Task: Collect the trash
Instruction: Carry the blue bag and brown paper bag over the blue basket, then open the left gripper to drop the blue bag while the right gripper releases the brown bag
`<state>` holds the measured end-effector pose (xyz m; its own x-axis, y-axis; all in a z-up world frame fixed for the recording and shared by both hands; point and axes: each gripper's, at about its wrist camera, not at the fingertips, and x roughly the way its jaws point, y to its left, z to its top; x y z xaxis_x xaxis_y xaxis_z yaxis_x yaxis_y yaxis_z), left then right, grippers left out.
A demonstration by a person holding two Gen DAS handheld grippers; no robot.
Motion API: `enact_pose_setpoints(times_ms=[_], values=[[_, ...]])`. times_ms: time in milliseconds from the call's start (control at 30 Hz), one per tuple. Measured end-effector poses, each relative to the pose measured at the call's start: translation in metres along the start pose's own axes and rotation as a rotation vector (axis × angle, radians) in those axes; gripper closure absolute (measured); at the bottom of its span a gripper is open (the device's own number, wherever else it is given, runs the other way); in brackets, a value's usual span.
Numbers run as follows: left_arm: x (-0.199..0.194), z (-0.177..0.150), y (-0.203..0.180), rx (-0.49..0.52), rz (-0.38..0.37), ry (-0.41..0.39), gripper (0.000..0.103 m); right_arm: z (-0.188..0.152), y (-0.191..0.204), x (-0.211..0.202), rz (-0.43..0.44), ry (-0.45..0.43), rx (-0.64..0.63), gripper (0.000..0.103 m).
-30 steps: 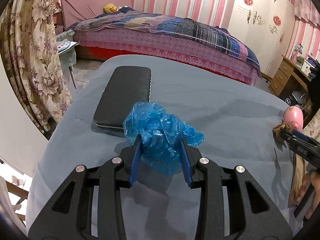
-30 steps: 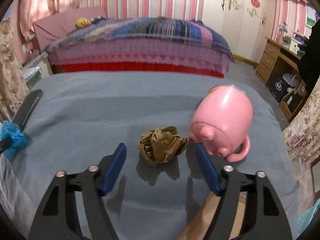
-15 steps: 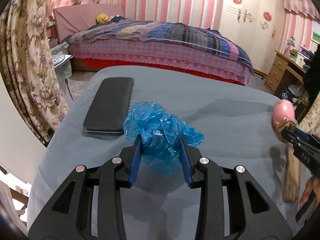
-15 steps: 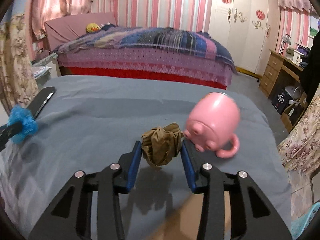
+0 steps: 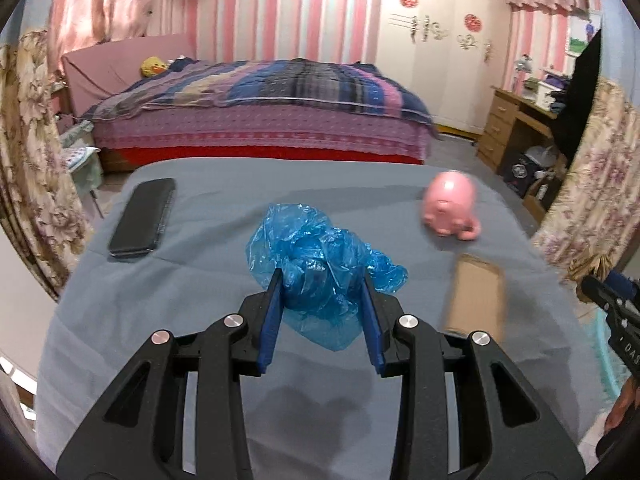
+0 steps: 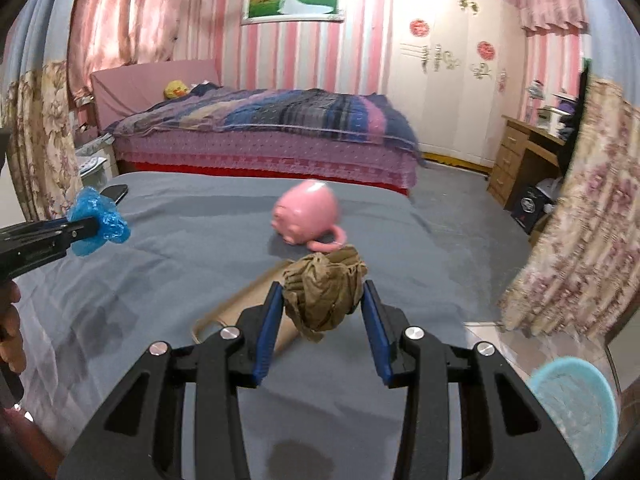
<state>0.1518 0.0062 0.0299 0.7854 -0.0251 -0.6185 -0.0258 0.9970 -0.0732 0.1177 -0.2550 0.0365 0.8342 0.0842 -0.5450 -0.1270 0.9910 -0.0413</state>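
Bed [image 5: 280, 92] at the back of the room, plaid blanket over it. In front of it, grey-covered table [image 5: 224, 232] [image 6: 180, 240] fills most of both views. Floral curtain [image 6: 592, 220] hangs at the right edge; light blue bin [image 6: 576, 404] sits on the floor beside the table, lower right of the right wrist view.

On the table: black case [image 5: 142, 218] lies flat far left; cardboard piece [image 5: 476, 300] lies flat on the right, blurred; pink mug [image 5: 452, 210] [image 6: 308, 214] lies tipped on its side, handle toward the camera, just past the cardboard.

Left gripper [image 5: 323, 294] [image 6: 82, 226]: jaws pinch the blue bag [image 5: 320, 268] [image 6: 96, 222], both pads pressed into the crumpled plastic. Bag is clear of the cloth, hanging out front and below the pads.

Right gripper [image 6: 323, 304]: jaws just closed in, now clamping the paper wad [image 6: 326, 290], pads tight on both sides. Wad is lifted off the table, over the near end of the cardboard, mug behind it. In the left wrist view the right gripper shows only at the far right edge, and the wad there is too blurred to make out.

A hand [image 6: 10, 340] shows at the left edge, on the left gripper's handle.
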Motion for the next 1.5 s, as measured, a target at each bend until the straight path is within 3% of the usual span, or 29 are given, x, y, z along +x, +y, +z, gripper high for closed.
enact_pose_setpoints(times_ms=[200,733,1033,1200,1367,1467,1500], values=[[-0.018,-0.01,-0.061,0.043,-0.077,-0.007,0.068,-0.023,-0.065,-0.048,-0.082,-0.015,0.073,0.063],[-0.027,-0.04,-0.207,0.204,-0.257,0.024,0.068,-0.071,-0.202,-0.121,-0.32,-0.041,0.231,0.063],[-0.032,-0.065,-0.306,0.341,-0.422,0.027,0.068,-0.117,-0.255,-0.156,-0.452,-0.019,0.317,0.063],[-0.034,-0.084,-0.357,0.424,-0.509,0.027,0.068,-0.139,-0.273,-0.163,-0.479,-0.004,0.357,0.063],[-0.032,-0.092,-0.391,0.474,-0.548,0.025,0.068,-0.15,-0.285,-0.164,-0.493,0.003,0.374,0.063],[-0.026,-0.092,-0.406,0.494,-0.551,0.032,0.061,-0.153,-0.291,-0.163,-0.49,-0.002,0.387,0.063],[-0.023,-0.091,-0.408,0.493,-0.558,0.045,0.047,-0.153,-0.291,-0.162,-0.488,-0.004,0.389,0.063]])
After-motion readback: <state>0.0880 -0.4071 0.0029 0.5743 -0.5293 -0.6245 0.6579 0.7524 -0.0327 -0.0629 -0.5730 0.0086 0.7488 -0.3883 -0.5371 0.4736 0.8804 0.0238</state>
